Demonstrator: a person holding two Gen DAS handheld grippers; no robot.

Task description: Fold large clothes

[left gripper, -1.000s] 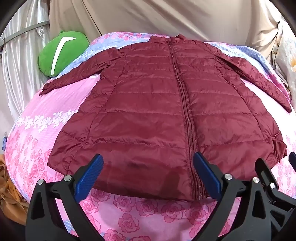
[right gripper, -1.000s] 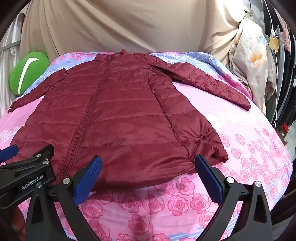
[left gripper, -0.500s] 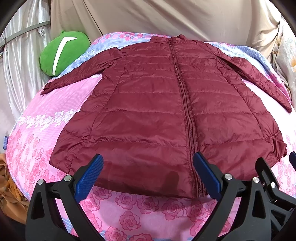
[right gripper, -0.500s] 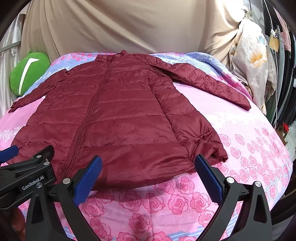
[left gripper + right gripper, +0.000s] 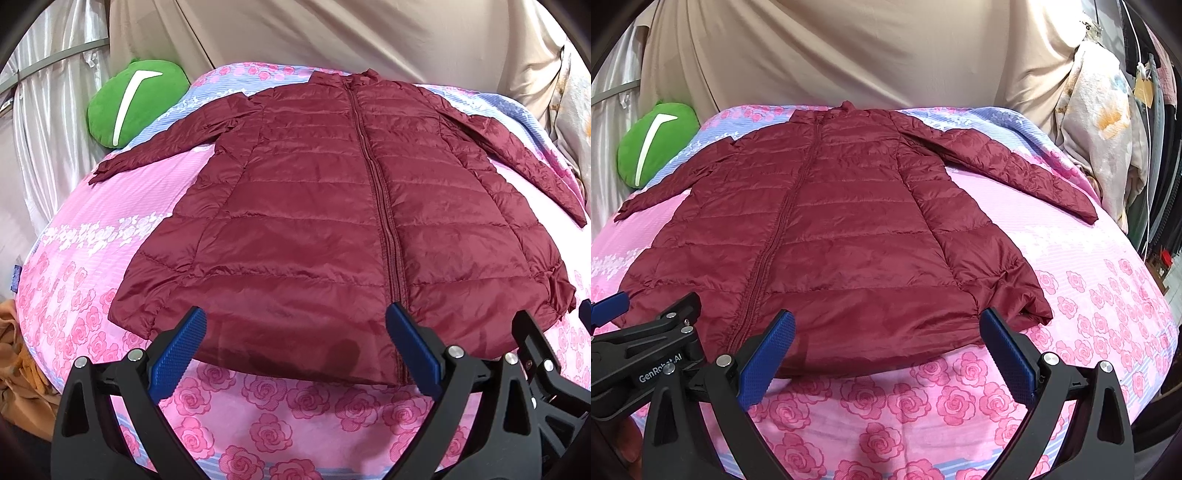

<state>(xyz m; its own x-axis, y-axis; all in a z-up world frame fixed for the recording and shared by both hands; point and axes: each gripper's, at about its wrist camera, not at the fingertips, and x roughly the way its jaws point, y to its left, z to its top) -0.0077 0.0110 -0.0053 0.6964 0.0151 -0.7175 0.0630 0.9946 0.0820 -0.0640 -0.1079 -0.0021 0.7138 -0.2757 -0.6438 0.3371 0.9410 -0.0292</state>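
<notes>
— On the pink rose-print bedspread [image 5: 110,206], what lies there?

— A maroon quilted coat [image 5: 317,221], spread flat with its front up and the zipper [image 5: 384,221] closed down the middle. Its collar points away from the cameras, its hem toward them. Both sleeves are stretched out to the sides of the coat's body, each angled toward the hem end.

— Where is the left gripper [image 5: 295,347] in relation to the coat?

— Above the hem, on the zipper's left side. Its blue pads [image 5: 177,350] stand wide apart and nothing is between them; whether they touch the fabric I cannot tell.

— And the right gripper [image 5: 886,350]?

— Also at the coat's hem, over the half to the right of the zipper. Its jaws gape just as wide and it grips nothing. In the right wrist view the left gripper's black body sits just beside it, over the hem near the zipper's lower end.

— Anything else near the coat?

— A green cushion [image 5: 133,99] with a white curved mark rests beyond the coat's left sleeve, at the edge of the bedspread. Behind the collar hangs a beige cloth [image 5: 849,51]. Past the right sleeve, a pale floral fabric [image 5: 1100,122] hangs beside the bed.
</notes>
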